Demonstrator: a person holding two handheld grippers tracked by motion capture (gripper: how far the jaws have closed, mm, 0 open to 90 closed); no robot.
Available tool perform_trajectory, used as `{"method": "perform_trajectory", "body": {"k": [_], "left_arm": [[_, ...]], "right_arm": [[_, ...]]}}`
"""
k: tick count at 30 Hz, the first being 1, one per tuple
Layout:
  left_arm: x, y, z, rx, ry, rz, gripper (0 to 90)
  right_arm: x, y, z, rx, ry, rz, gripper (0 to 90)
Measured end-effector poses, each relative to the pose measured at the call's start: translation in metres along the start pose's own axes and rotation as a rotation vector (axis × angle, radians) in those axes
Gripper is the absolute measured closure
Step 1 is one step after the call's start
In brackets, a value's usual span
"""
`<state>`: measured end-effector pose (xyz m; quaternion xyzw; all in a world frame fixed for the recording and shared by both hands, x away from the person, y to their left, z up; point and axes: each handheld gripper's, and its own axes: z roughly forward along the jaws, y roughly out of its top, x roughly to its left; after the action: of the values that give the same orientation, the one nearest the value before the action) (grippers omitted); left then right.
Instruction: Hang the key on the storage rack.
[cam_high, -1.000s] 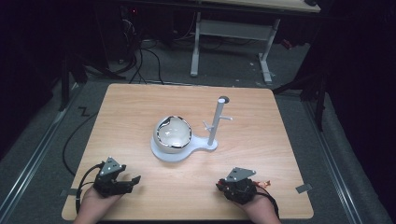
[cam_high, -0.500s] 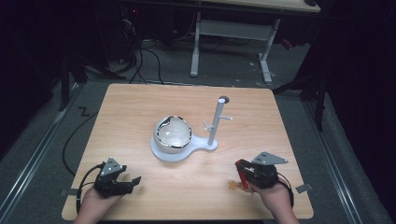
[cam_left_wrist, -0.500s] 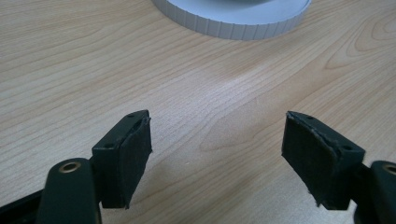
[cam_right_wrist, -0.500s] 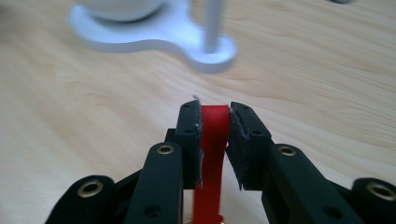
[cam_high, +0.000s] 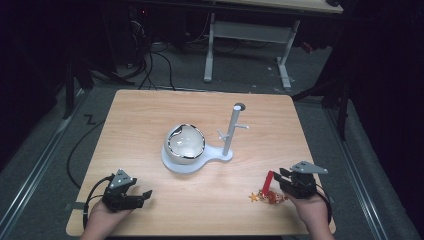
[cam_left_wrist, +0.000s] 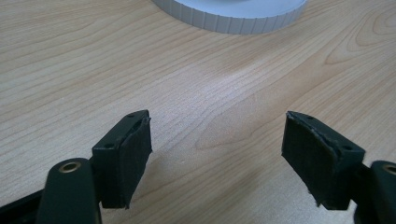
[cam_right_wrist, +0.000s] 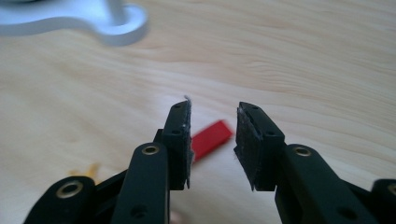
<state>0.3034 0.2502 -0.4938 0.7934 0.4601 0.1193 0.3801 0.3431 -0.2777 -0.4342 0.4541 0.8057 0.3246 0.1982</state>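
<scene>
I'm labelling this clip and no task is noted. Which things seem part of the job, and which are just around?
Likely in play:
- right gripper, beside the small red-and-gold trinket
- white stand with upright peg post
- shiny round ball

Just around:
- left gripper, open over bare table
- floor cables

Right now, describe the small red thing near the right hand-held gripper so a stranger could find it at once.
Start at the wooden table and go to its near right corner, where the right hand-held gripper sits. Just to that gripper's left lies a small red strip joined to a little orange star-shaped charm. It is the one brightly coloured thing there; the stand is pale grey.
</scene>
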Motion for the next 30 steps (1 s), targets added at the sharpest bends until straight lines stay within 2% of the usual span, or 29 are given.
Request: {"method": "perform_trajectory", "body": {"k": [1, 5, 8, 9, 10, 13, 16, 19, 26, 30], "left_arm": [[0.000, 0.000, 0.000, 0.001, 0.000, 0.000, 24.7], [0.001, 0.000, -0.002, -0.003, -0.003, -0.001, 24.8], [0.002, 0.003, -0.001, -0.009, -0.004, -0.004, 25.2], [0.003, 0.006, -0.001, -0.024, -0.007, -0.012, 25.5], [0.003, 0.006, -0.001, -0.024, -0.007, -0.012, 25.7], [0.005, 0.011, 0.002, -0.043, -0.014, -0.022, 26.0], [0.002, 0.016, 0.007, -0.039, -0.028, -0.010, 26.3], [0.000, 0.021, 0.010, -0.047, -0.031, 0.008, 26.3], [-0.001, 0.029, 0.019, -0.051, -0.056, 0.003, 26.8], [-0.003, 0.031, 0.021, -0.051, -0.060, 0.016, 26.8]], "right_arm": [[0.012, -0.001, 0.002, 0.026, 0.018, -0.024, 65.8], [0.016, -0.007, 0.001, 0.066, 0.022, -0.018, 65.9], [0.011, -0.016, -0.001, 0.108, -0.030, -0.013, 66.1], [0.003, -0.022, -0.001, 0.143, -0.077, -0.004, 66.2], [0.003, -0.022, -0.001, 0.143, -0.077, -0.004, 66.2], [-0.008, -0.032, 0.001, 0.188, -0.104, 0.021, 66.3], [-0.012, -0.041, 0.002, 0.226, -0.084, 0.053, 67.2], [-0.009, -0.044, -0.003, 0.227, -0.075, 0.057, 67.4], [0.000, -0.050, -0.014, 0.234, -0.073, 0.051, 66.3], [0.004, -0.045, -0.022, 0.195, -0.084, 0.055, 65.2]]}}
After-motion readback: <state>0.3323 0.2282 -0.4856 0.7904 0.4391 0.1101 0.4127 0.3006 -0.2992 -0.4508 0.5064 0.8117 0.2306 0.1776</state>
